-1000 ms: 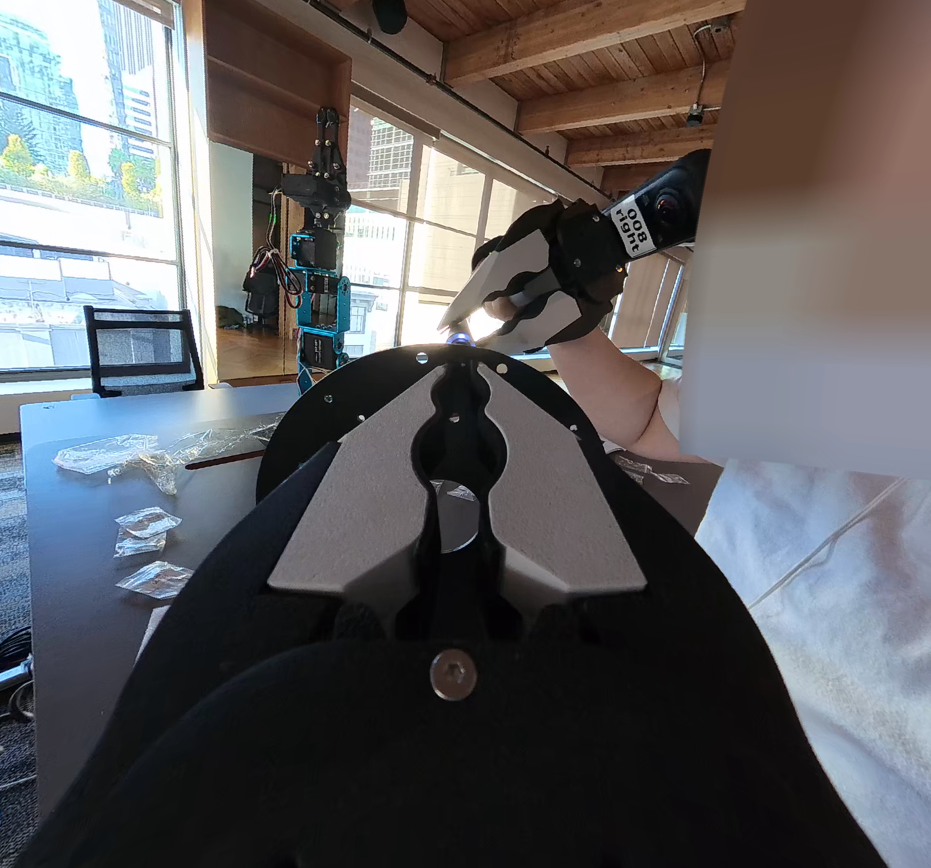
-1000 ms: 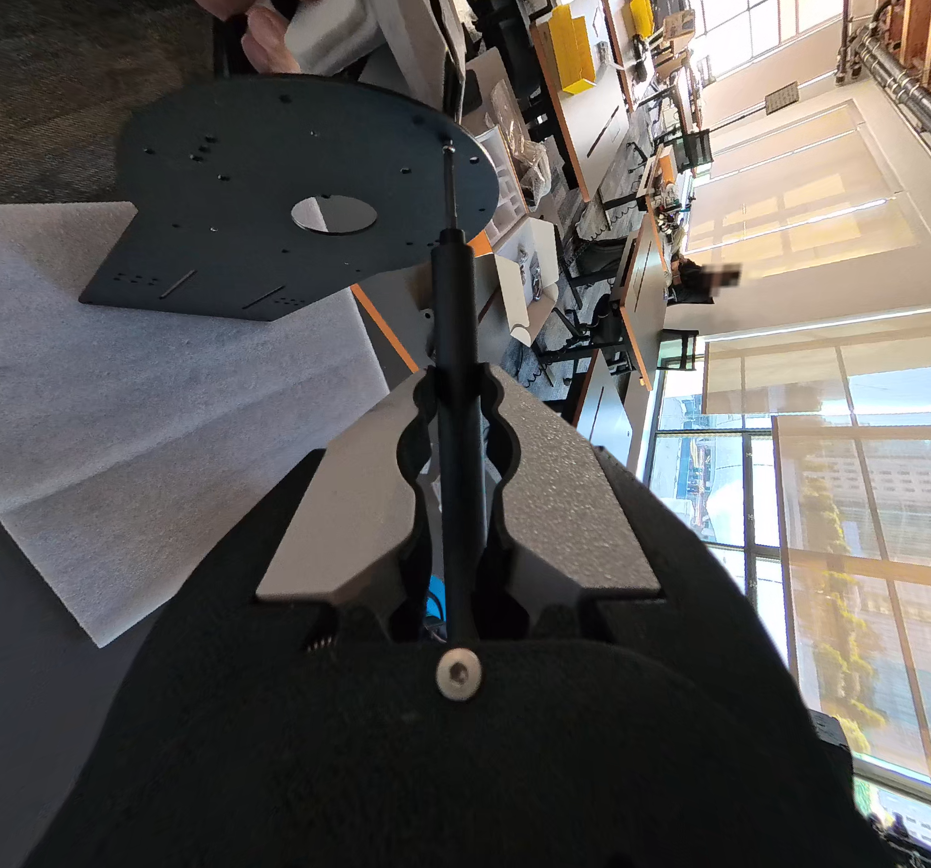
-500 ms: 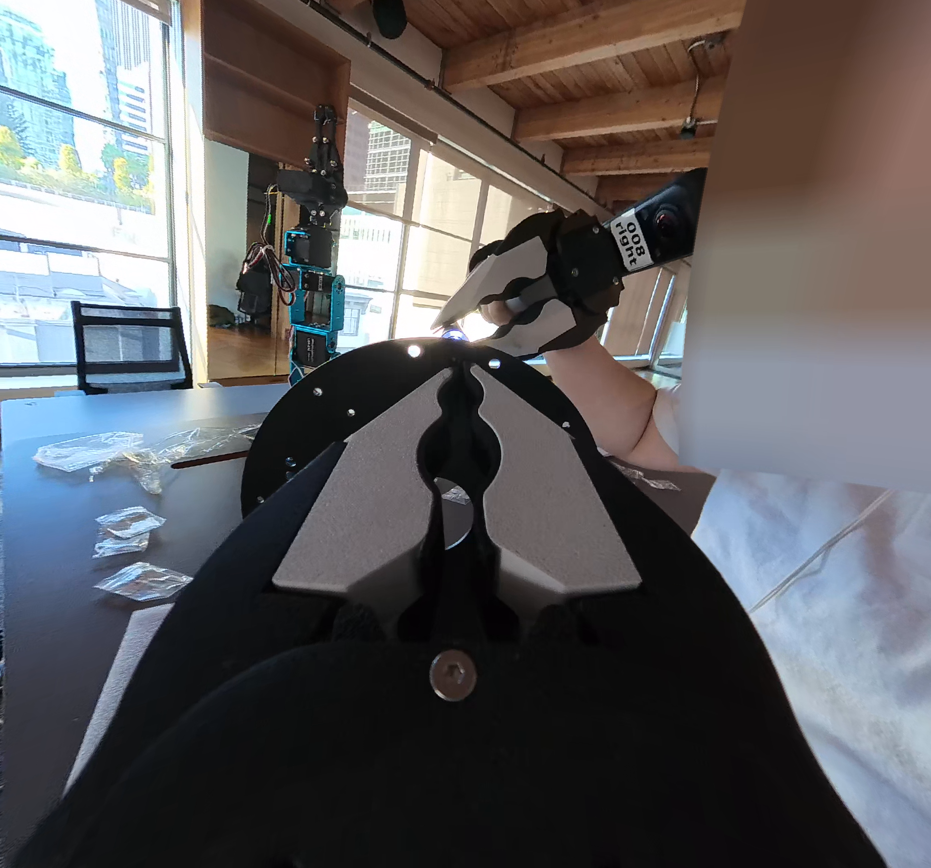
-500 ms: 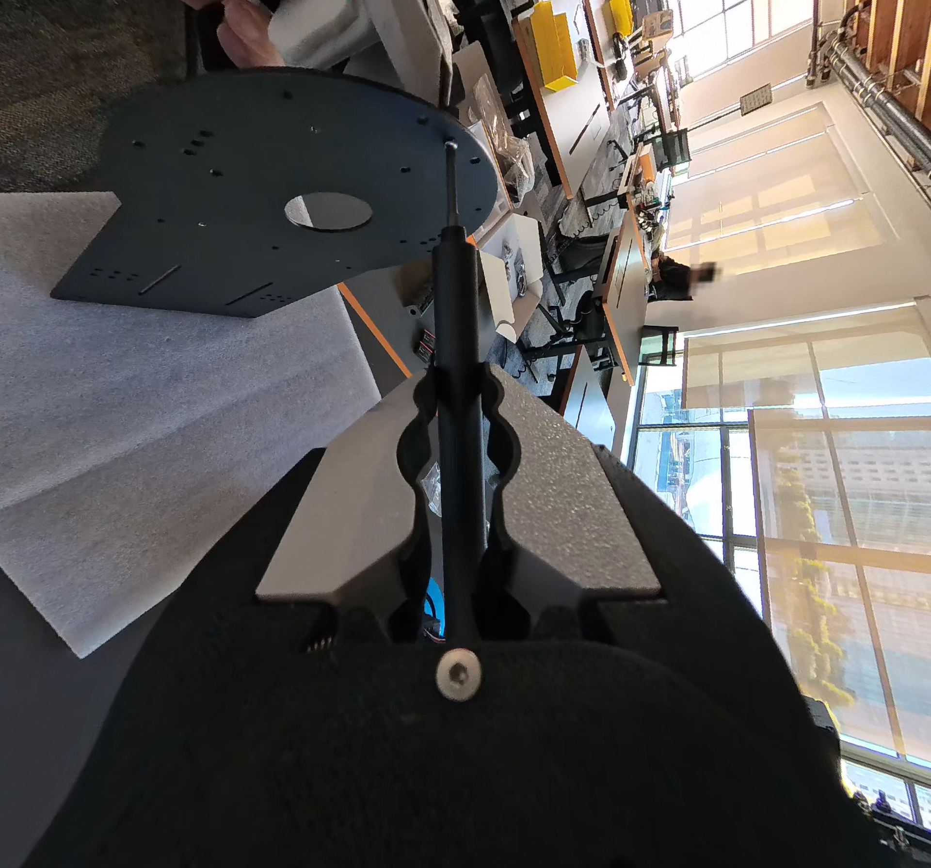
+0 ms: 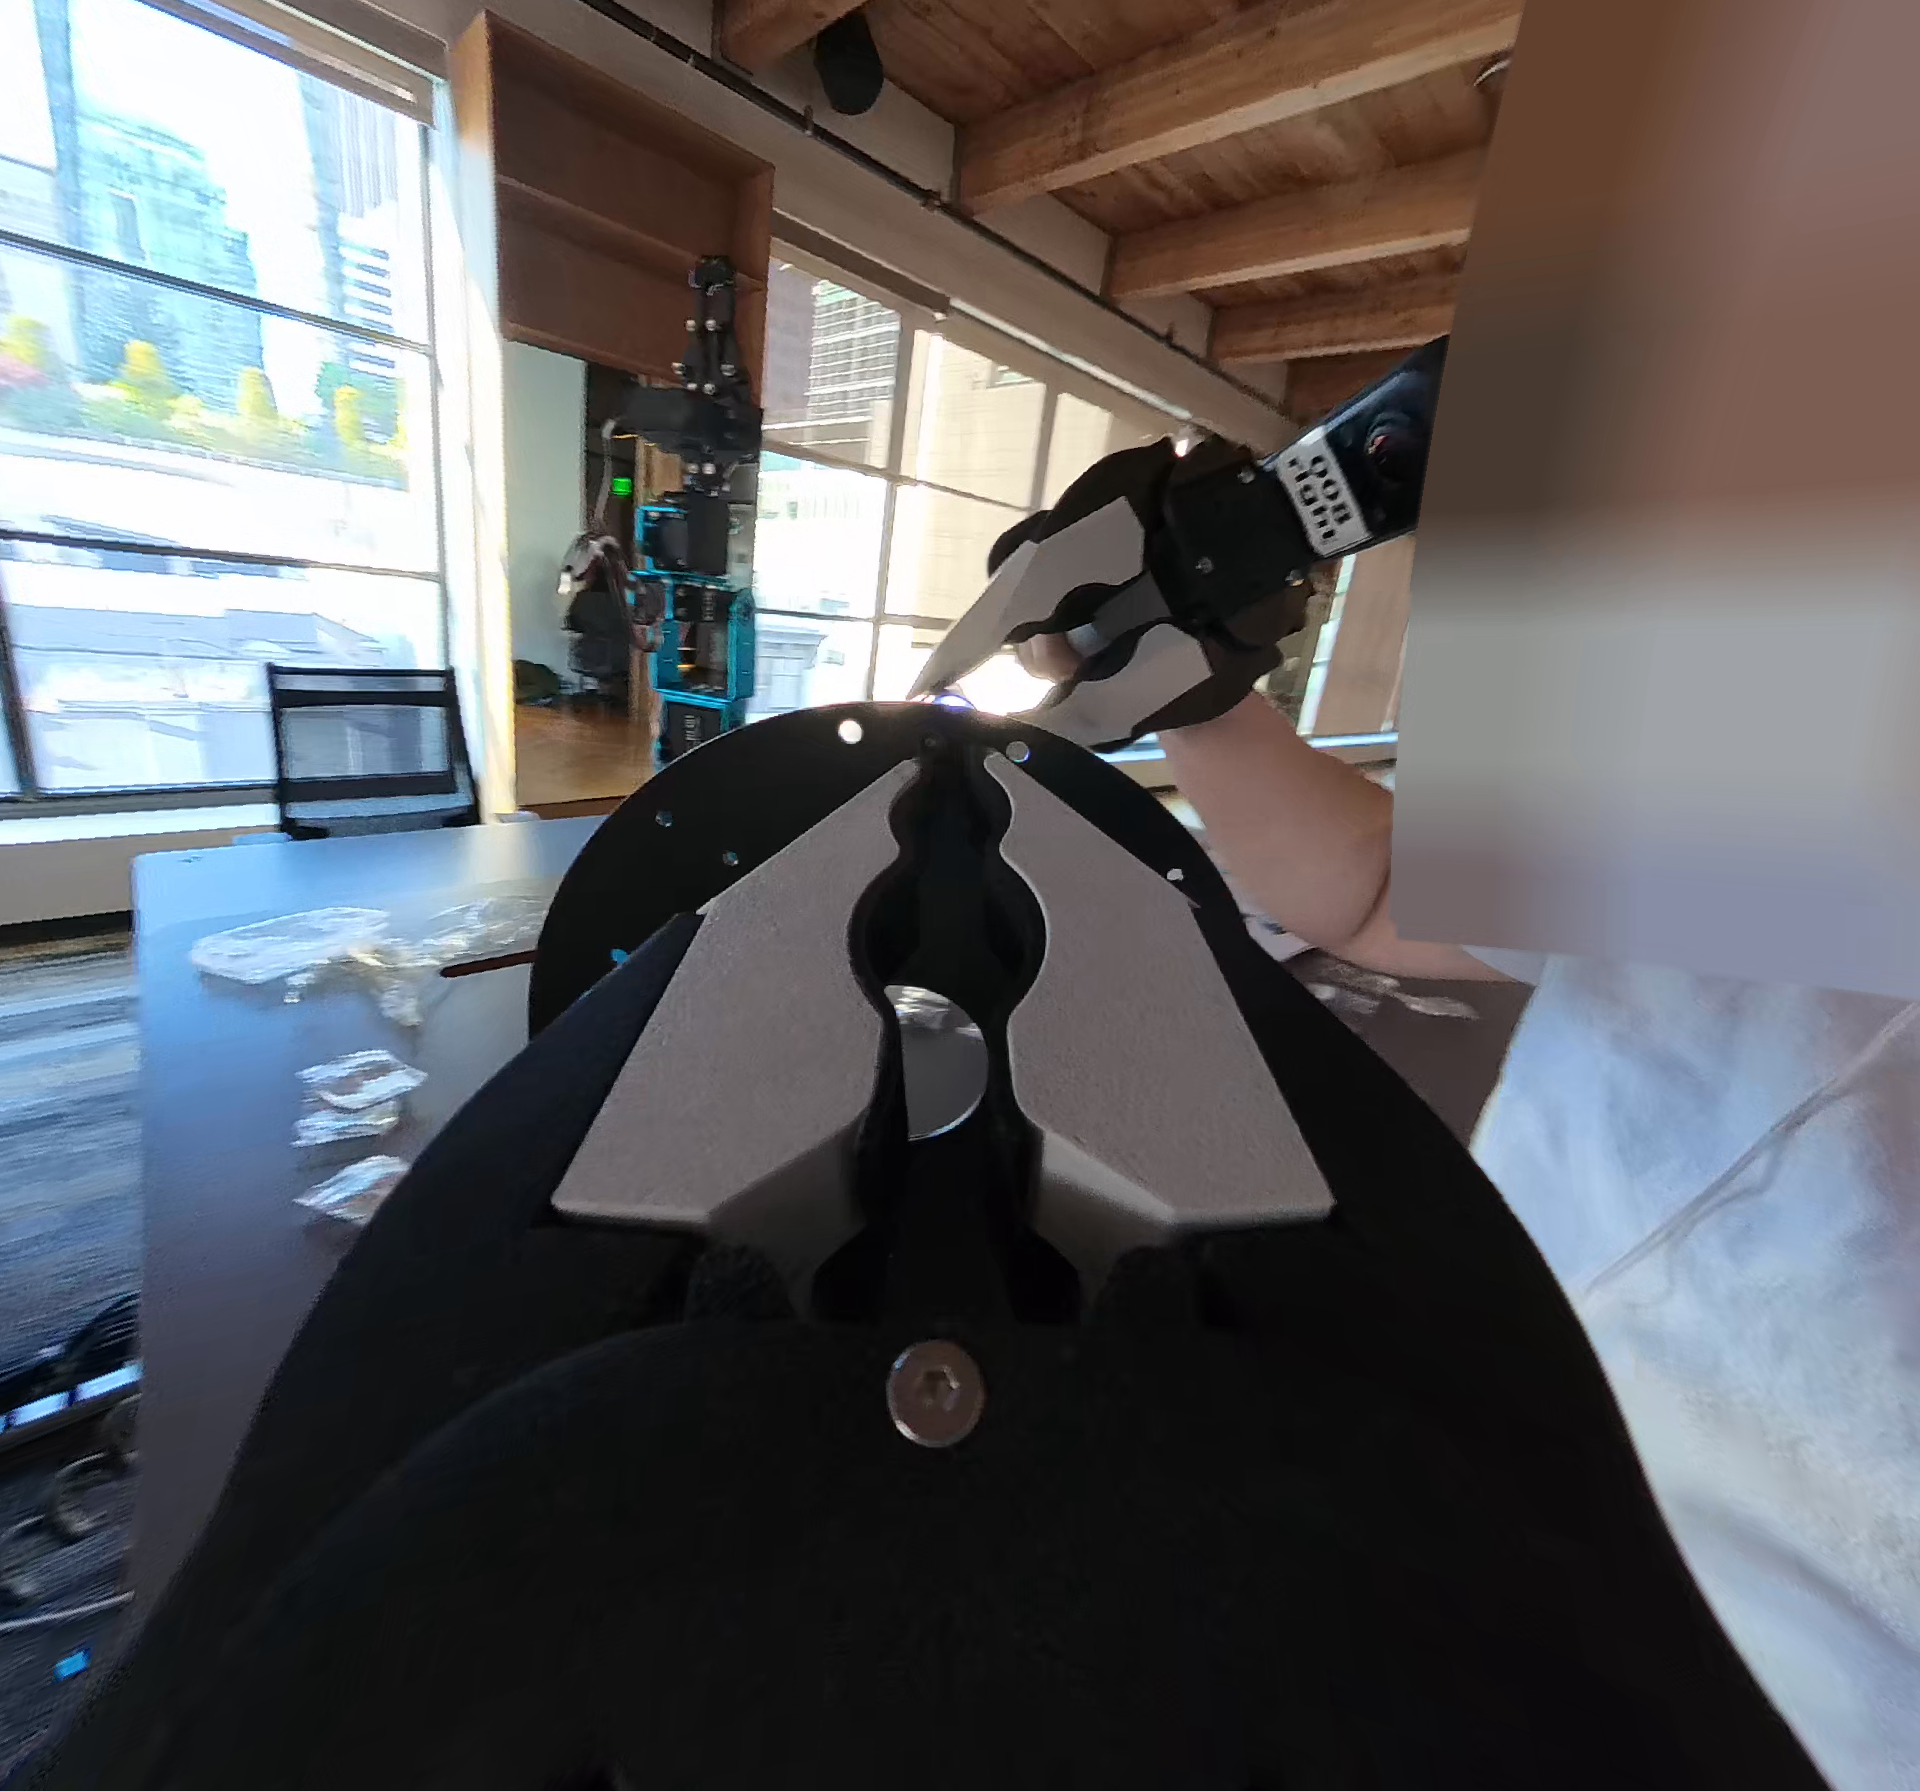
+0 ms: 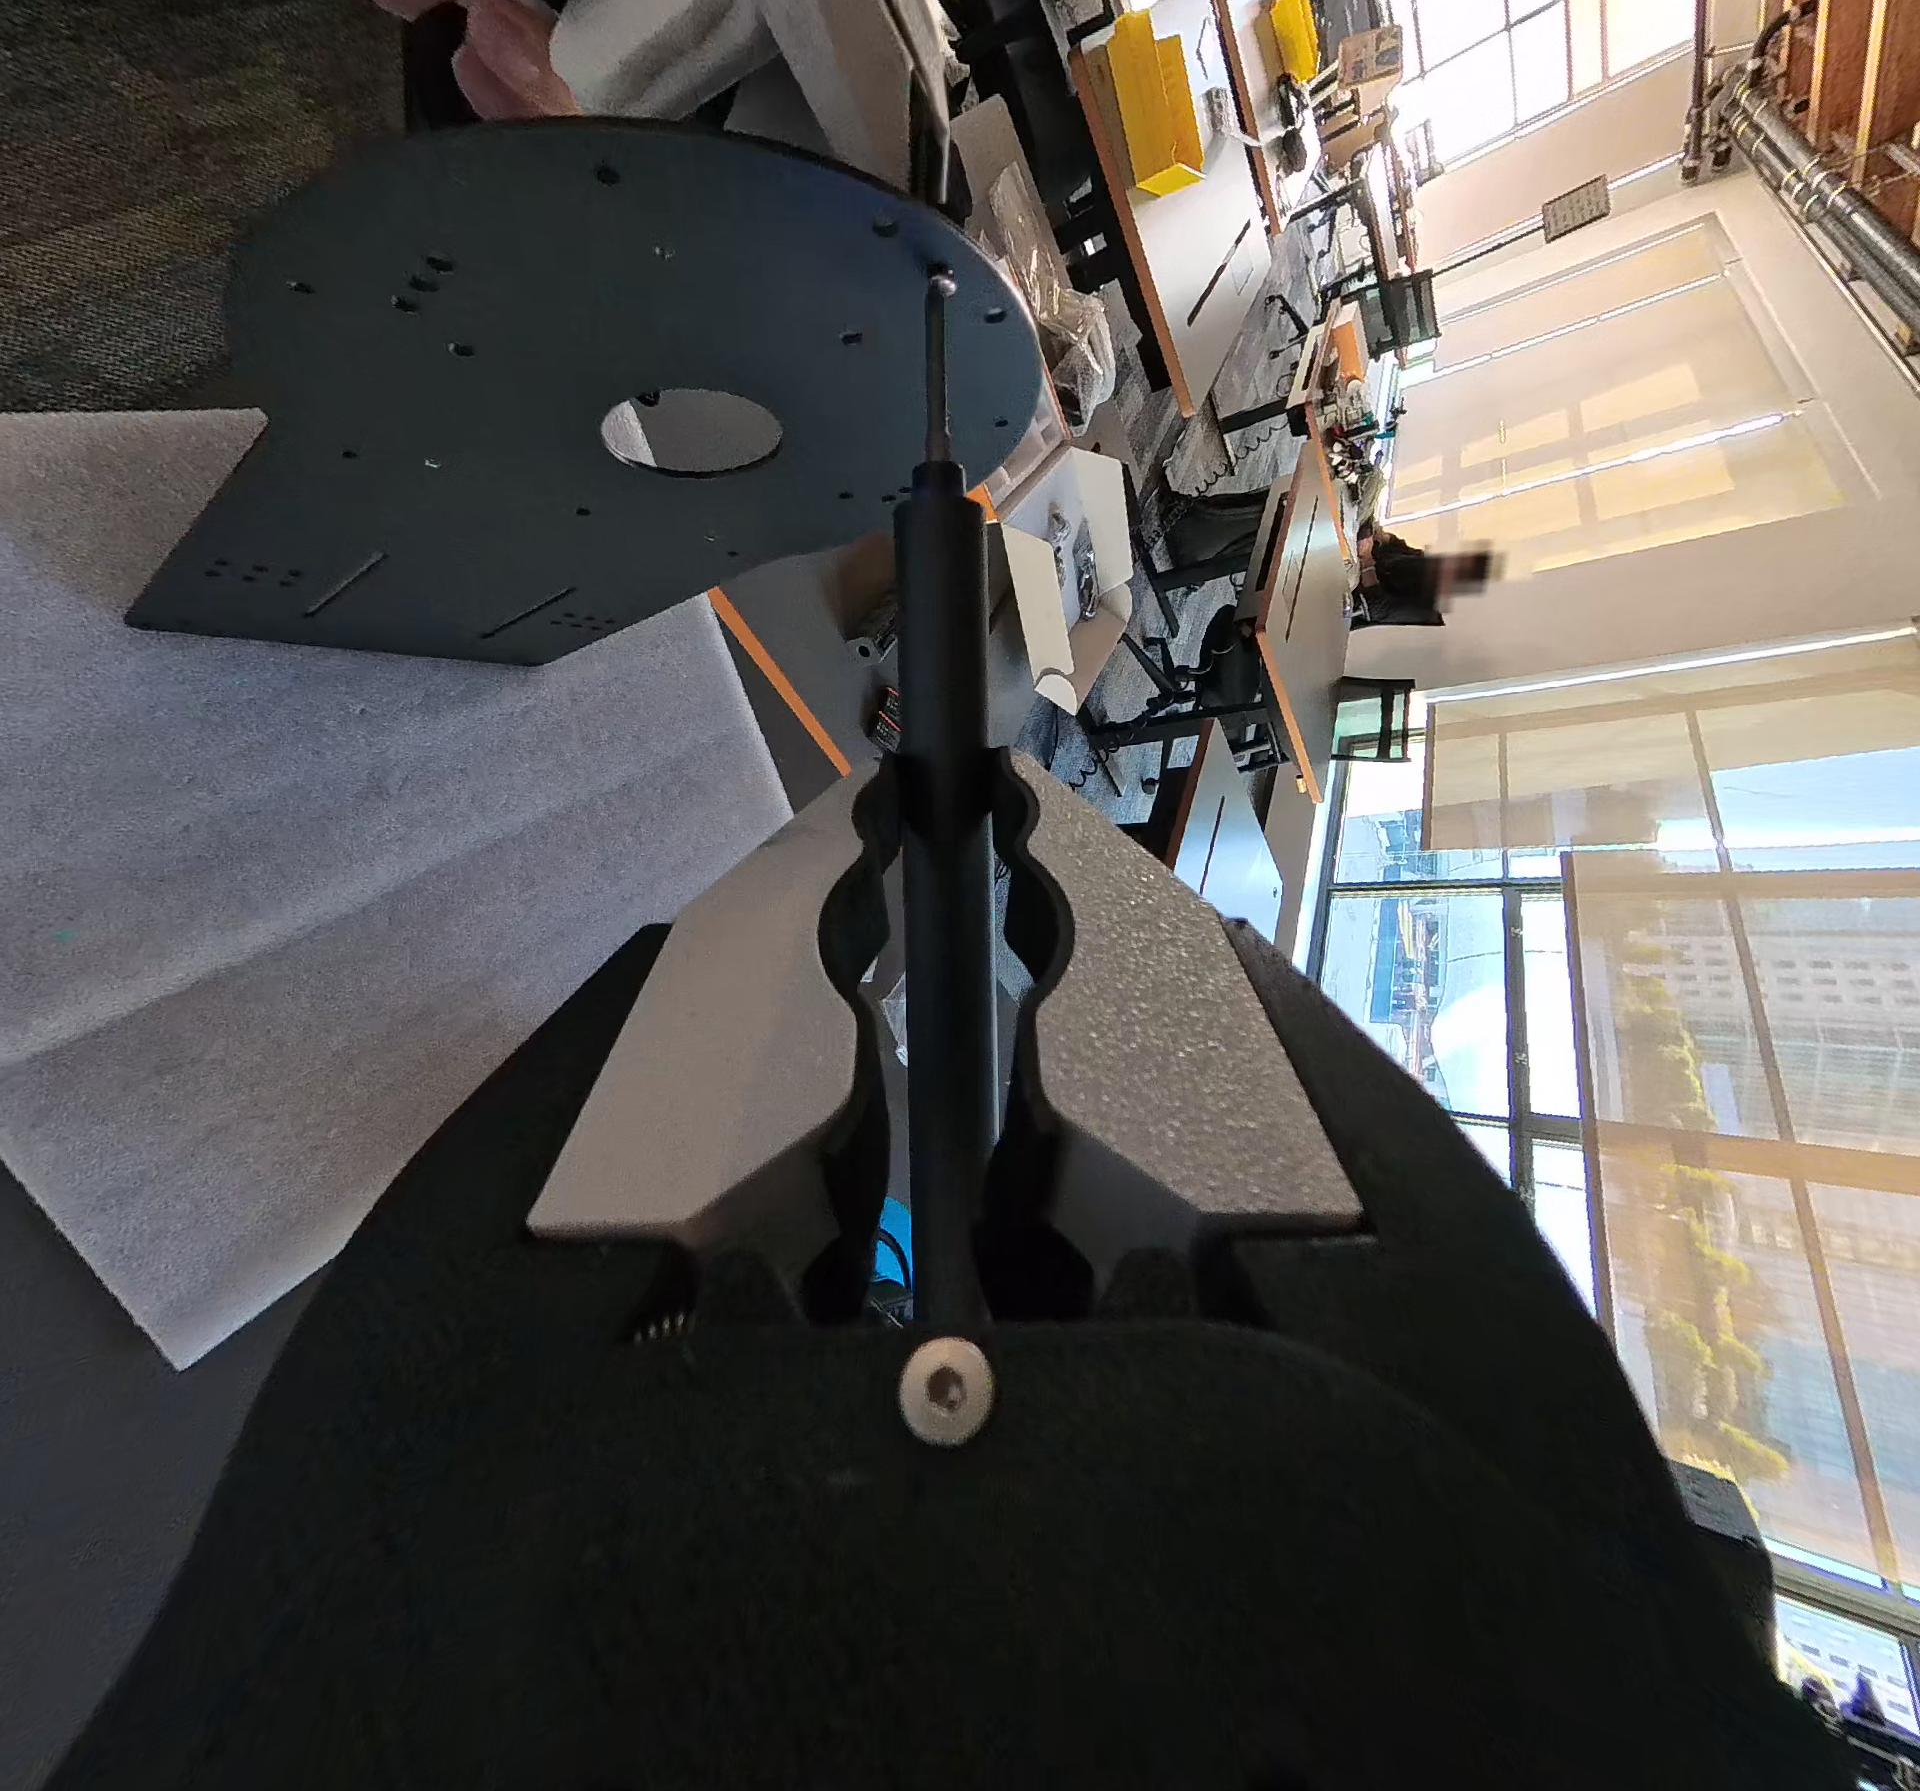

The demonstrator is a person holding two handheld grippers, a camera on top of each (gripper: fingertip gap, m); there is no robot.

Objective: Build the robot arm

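My left gripper (image 5: 951, 775) is shut on the edge of a round black metal plate (image 5: 727, 806) with a centre hole and several small holes. The plate stands tilted, with its straight edge on a white foam sheet (image 6: 312, 858). My right gripper (image 6: 943, 775) is shut on a slim black screwdriver (image 6: 940, 619). The screwdriver's tip sits on a small screw (image 6: 941, 282) in a hole near the rim of the plate (image 6: 520, 370). In the left wrist view the right gripper (image 5: 982, 697) shows just behind the plate's top rim. The left gripper's white fingers (image 6: 665, 27) show at the plate's far edge.
Clear plastic bags (image 5: 353, 1087) lie on the dark table (image 5: 229, 910). A chair (image 5: 364, 744) and a blue-black robot arm (image 5: 696, 536) stand behind it. A person's white shirt (image 5: 1714, 1222) is at the right. Desks with yellow bins (image 6: 1153, 110) and an open white box (image 6: 1060, 567) lie beyond. The grippers' ends are close to 8 cm from one another.
Both grippers keep their holds. The left gripper and the plate have shifted slightly. The screwdriver tip stays on the same hole near the rim.
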